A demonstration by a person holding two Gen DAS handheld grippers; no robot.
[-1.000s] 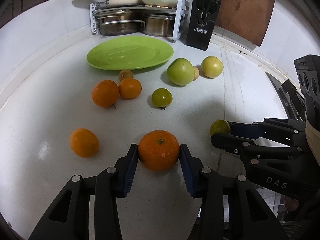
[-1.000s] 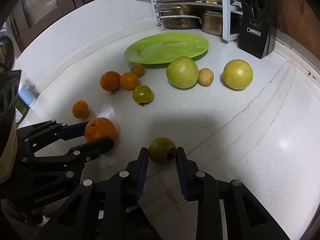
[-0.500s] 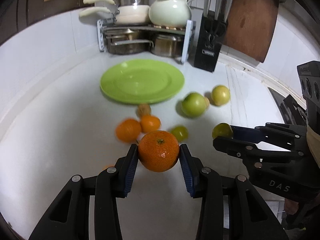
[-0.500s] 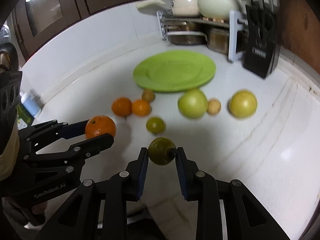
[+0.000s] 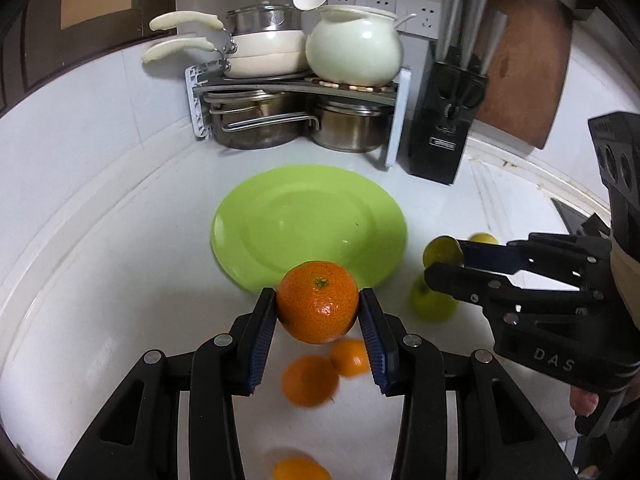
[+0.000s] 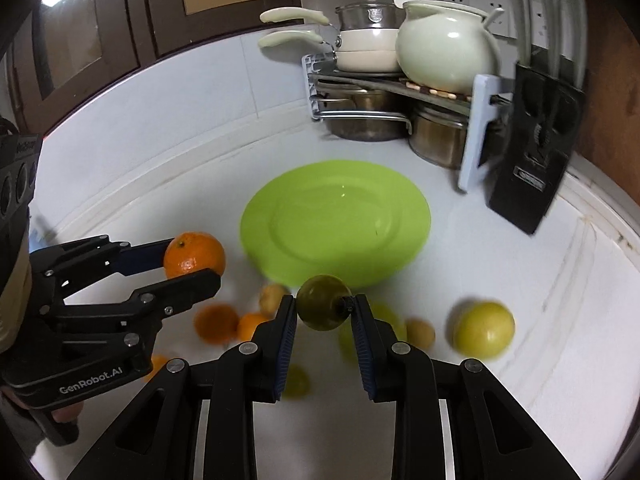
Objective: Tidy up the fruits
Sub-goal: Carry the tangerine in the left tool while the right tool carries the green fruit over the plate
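Transport step, both grippers loaded. Left gripper (image 5: 318,316) is clamped on a mandarin orange (image 5: 317,301), held in the air off the white counter (image 5: 100,300), just short of the green plate's (image 5: 260,216) near rim. Right gripper (image 6: 323,312) pinches a small dark-green fruit (image 6: 324,307), possibly an unripe mandarin; blur makes it hard to name. It is also lifted, at the plate's 6 o'clock edge in the right wrist view. The plate holds nothing yet. Loose fruit on the counter: two oranges (image 5: 310,378) under the left gripper, a yellow-green fruit (image 6: 484,329) at 4 o'clock of the plate. Next move likely calls for carrying both forward over the plate centre, lowering, then releasing gently so round fruit doesn't roll off the shallow rim.
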